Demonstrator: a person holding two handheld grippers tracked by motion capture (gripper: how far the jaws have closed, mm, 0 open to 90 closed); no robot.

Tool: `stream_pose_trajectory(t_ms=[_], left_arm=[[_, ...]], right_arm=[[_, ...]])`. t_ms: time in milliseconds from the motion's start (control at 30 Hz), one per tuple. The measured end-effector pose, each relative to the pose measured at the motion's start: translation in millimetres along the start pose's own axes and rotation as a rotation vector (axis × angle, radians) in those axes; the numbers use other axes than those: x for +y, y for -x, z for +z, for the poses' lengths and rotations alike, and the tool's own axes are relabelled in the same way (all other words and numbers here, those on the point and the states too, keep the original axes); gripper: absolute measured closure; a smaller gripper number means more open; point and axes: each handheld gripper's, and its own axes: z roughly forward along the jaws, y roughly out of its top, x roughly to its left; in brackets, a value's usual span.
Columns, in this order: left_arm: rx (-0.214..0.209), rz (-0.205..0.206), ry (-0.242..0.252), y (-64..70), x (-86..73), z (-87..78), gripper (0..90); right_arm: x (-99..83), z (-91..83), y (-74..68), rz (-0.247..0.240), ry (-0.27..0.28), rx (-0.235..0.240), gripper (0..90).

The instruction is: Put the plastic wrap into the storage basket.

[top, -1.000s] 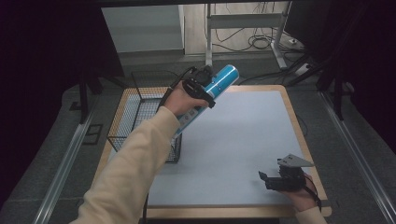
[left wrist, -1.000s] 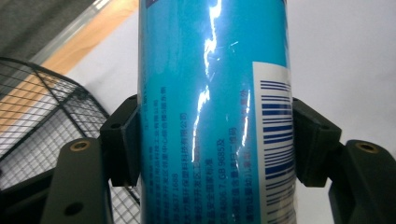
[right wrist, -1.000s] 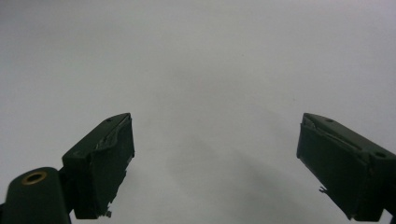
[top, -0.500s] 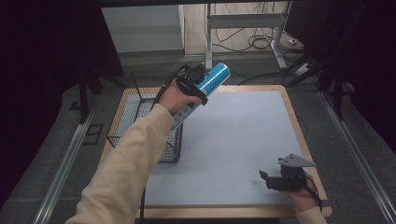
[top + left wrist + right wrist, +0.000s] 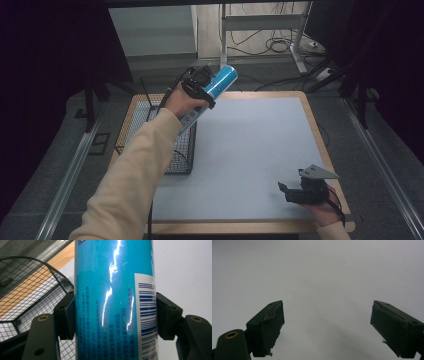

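A blue cylindrical can (image 5: 221, 81) with a barcode label (image 5: 115, 300) is held up in the air, tilted, above the table's back left. My left gripper (image 5: 202, 85) (image 5: 113, 315) is shut on it, one jaw pressed to each side. The black wire basket (image 5: 160, 135) (image 5: 30, 297) stands below and to the left of the can. Low at the table's front right, my right gripper (image 5: 292, 192) (image 5: 327, 327) is open with nothing between its jaws, and it looks at the plain mat.
A pale grey mat (image 5: 250, 150) covers the wooden table (image 5: 325, 145). The basket stands along the left edge. Behind the table are a metal frame (image 5: 260, 22) and floor cables (image 5: 285, 45). Metal rails (image 5: 65, 180) run along both sides on the floor.
My left gripper has carried the blue can a little to the left and back, towards the basket. The right gripper has stayed where it was.
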Motion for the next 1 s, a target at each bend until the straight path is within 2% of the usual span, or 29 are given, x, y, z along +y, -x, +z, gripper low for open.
stream_pose_trajectory(t_ms=[333,433,533,733,900,1000], left_arm=[[0.027,-0.042,-0.007,-22.6,-9.3,7.9,31.3],[0.024,-0.047,-0.027,-30.9,-11.3,11.0,31.3],[0.041,-0.058,-0.038,-36.7,-12.8,14.4,31.3],[0.043,-0.092,-0.032,-49.1,-16.4,24.6,31.3],[0.056,-0.086,-0.043,-55.3,-19.7,33.7,31.3],[0.057,-0.096,-0.067,-60.1,-23.2,42.9,31.3]], right_arm=[[-0.2,0.5,-0.1,0.002,-0.002,0.002,12.1],[-0.3,0.6,-0.1,0.002,-0.004,0.001,12.1],[-0.4,0.9,0.1,0.002,-0.005,-0.001,12.1],[-1.0,1.4,1.2,0.003,-0.008,-0.004,12.1],[-1.3,2.0,1.0,0.004,-0.011,-0.002,12.1],[-1.6,2.4,1.1,0.003,-0.014,-0.003,12.1]])
